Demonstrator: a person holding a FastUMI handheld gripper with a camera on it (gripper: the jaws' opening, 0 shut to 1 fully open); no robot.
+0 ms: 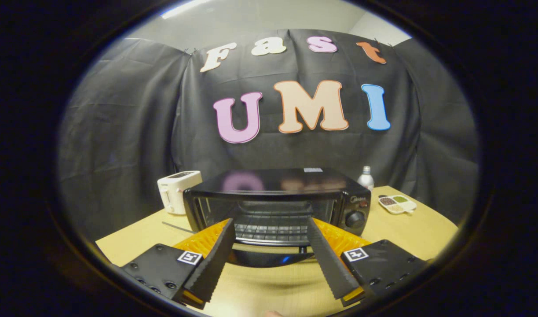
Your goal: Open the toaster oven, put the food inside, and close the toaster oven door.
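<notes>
claw [269,229] fingers apart, empty, aimed at toaster oven [277,204] straight ahead on counter [409,229]; door [273,255] seems already dropped open between the fingers, rack [271,226] exposed beyond.

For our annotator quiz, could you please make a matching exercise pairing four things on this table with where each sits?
Things:
1. toaster oven
2. white pop-up toaster
3. bottle
4. divided white dish

Places:
A. just behind the oven's knob-side top corner
B. beside the oven on the side away from the knob
C. straight ahead of the open gripper, door down
D. on the table beside the oven's knob side

Pairs: 1-C, 2-B, 3-A, 4-D
</notes>
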